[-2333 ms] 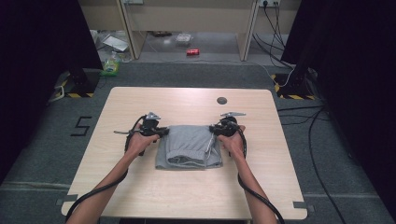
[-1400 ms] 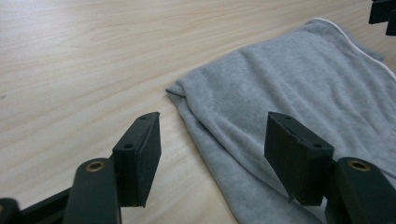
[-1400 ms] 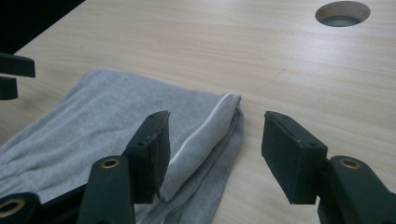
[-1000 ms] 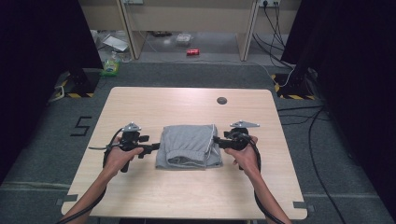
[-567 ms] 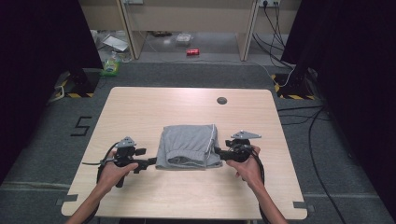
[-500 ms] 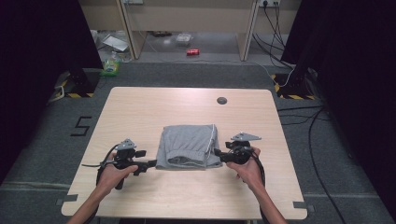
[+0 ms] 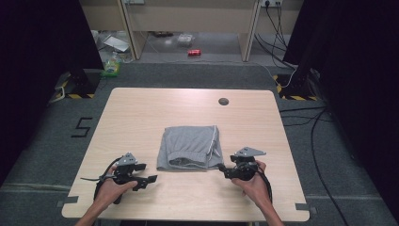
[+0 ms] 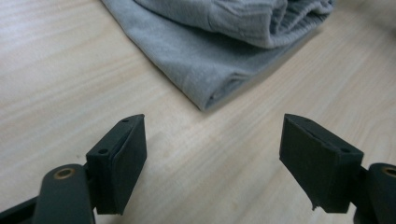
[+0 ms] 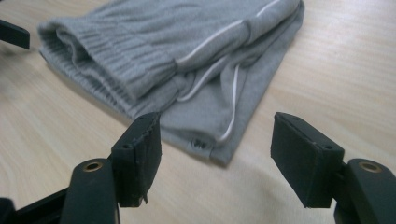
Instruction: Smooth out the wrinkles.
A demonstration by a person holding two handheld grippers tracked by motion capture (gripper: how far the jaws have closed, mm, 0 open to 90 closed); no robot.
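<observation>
A folded grey garment (image 7: 190,147) is seen just below the centre of the high view, lying flat on the wooden table (image 7: 141,117); a thin white stripe runs along its right edge. The left gripper (image 7: 149,179) is held at the lower left of that view, low over the tabletop, its tips pointing right toward the garment's lower left corner and standing apart from the cloth. The right gripper (image 7: 223,169) is held at the lower right, its tips pointing left and lying just beside the garment's lower right corner. In the left gripper view the left gripper (image 8: 212,158) is seen with its jaws spread wide; bare wood lies between them, and the garment's folded corner (image 8: 205,65) is seen above the gap in the upper middle of the frame, not touched by either pad. These jaws have just been opening, with nothing gripped. In the right gripper view the right gripper (image 9: 215,156) is likewise seen wide apart, and its jaws too have just been opening; the garment (image 9: 187,60) fills the upper half of the frame, with a ribbed band at upper left and white piping running down toward a small tag at the nearest corner. That corner reaches down between the two pads, but neither pad is pressed on it. A small dark round spot (image 7: 223,100) is noted on the table toward the upper right of the high view, well apart from the garment.
</observation>
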